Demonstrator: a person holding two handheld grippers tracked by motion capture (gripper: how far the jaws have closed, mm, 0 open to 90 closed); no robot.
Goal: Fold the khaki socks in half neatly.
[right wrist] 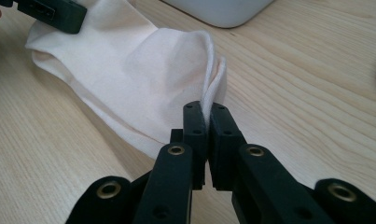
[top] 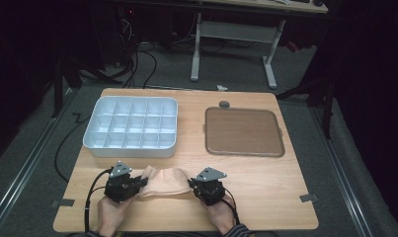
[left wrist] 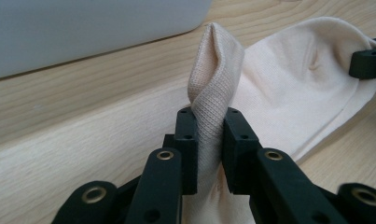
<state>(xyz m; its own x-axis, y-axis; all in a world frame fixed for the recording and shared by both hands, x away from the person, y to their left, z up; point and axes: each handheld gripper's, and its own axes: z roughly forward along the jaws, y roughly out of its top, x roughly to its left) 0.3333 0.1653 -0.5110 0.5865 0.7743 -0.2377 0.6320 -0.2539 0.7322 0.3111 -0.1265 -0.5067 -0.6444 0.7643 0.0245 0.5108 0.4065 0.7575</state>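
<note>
A cream knitted sock (top: 164,180) lies stretched between my two grippers near the table's front edge. My left gripper (top: 143,182) is shut on one end of it; in the left gripper view a bunched fold of the sock (left wrist: 216,70) stands up between the pads (left wrist: 188,135). My right gripper (top: 191,183) is shut on the opposite end, where the thin edge of the sock (right wrist: 129,70) is pinched between its pads (right wrist: 220,130). The far tip of the other gripper shows at the top corner in each gripper view.
A white compartment tray (top: 131,126) with several empty cells stands behind the sock at the left. A brown flat tray (top: 243,131) lies at the back right, with a small grey disc (top: 224,104) behind it. The table's front edge (top: 186,229) runs just below my hands.
</note>
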